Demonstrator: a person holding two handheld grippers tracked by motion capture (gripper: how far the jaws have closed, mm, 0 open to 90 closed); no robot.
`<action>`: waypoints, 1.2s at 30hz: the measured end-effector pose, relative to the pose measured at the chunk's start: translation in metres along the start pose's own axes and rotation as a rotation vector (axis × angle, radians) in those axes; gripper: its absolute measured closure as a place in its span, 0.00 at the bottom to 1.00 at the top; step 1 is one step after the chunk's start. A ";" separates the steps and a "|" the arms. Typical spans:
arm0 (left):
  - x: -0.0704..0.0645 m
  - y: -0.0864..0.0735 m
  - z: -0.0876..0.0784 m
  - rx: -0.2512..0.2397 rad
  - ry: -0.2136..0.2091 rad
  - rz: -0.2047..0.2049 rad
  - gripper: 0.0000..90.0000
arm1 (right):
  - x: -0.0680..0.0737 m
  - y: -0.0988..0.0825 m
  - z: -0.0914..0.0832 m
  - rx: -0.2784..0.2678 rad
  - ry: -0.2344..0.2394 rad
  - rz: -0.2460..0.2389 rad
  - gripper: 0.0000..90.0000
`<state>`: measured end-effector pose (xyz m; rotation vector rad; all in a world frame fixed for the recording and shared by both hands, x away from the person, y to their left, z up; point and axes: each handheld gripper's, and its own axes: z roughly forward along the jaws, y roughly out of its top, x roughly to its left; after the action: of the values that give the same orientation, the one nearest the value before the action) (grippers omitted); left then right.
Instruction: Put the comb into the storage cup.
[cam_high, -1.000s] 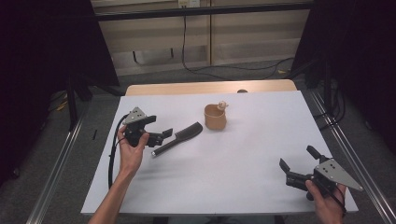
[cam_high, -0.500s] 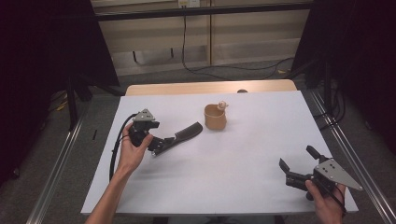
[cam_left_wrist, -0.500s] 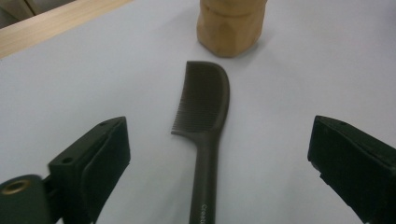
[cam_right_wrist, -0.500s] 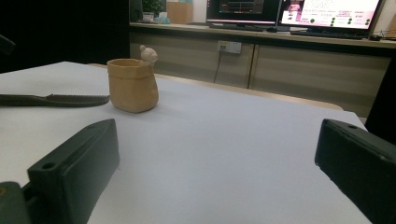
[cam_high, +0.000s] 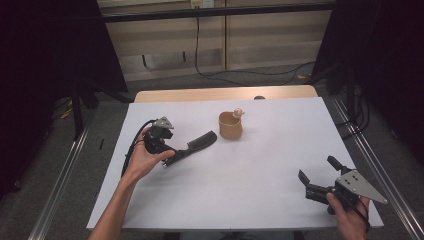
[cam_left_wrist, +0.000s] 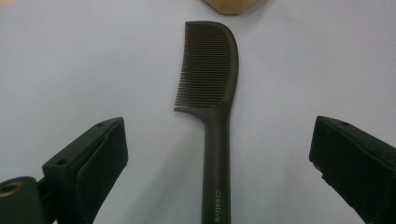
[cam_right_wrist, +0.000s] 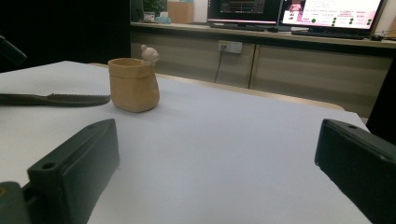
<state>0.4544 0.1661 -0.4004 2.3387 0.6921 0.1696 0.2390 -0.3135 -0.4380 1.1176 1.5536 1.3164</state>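
Note:
A dark brown comb (cam_high: 197, 145) lies flat on the white table (cam_high: 260, 200), left of centre, teeth end toward a tan cup (cam_high: 230, 126). My left gripper (cam_high: 167, 150) hovers over the comb's handle end. In the left gripper view its jaws stand open on either side of the comb (cam_left_wrist: 212, 93) handle, not touching it. My right gripper (cam_high: 318, 171) rests open near the front right corner, holding nothing. The right gripper view has the cup (cam_right_wrist: 133, 84), with a small figure on its rim, and the comb (cam_right_wrist: 56, 99) far ahead.
A bare wooden strip (cam_high: 225, 94) runs along the table's far edge. Metal rails (cam_high: 370, 165) flank both sides. A black cable (cam_high: 131, 152) trails from the left gripper. Monitors (cam_right_wrist: 299, 9) stand on a bench beyond the table.
My left gripper has shifted slightly right and tipped down over the comb's handle. The right gripper, the comb and the cup have stayed put.

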 end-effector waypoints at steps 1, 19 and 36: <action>0.000 0.000 0.002 0.002 -0.005 -0.002 0.05 | 0.000 0.000 0.000 -0.003 0.000 -0.001 0.00; -0.003 0.008 0.027 0.166 -0.045 0.096 0.14 | 0.000 0.000 0.000 0.003 0.003 -0.007 0.00; 0.003 0.014 0.044 0.299 -0.091 0.082 0.44 | 0.001 -0.001 0.001 0.010 0.010 -0.009 0.00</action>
<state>0.4766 0.1335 -0.4252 2.6434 0.6106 -0.0054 0.2395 -0.3128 -0.4388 1.1104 1.5722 1.3117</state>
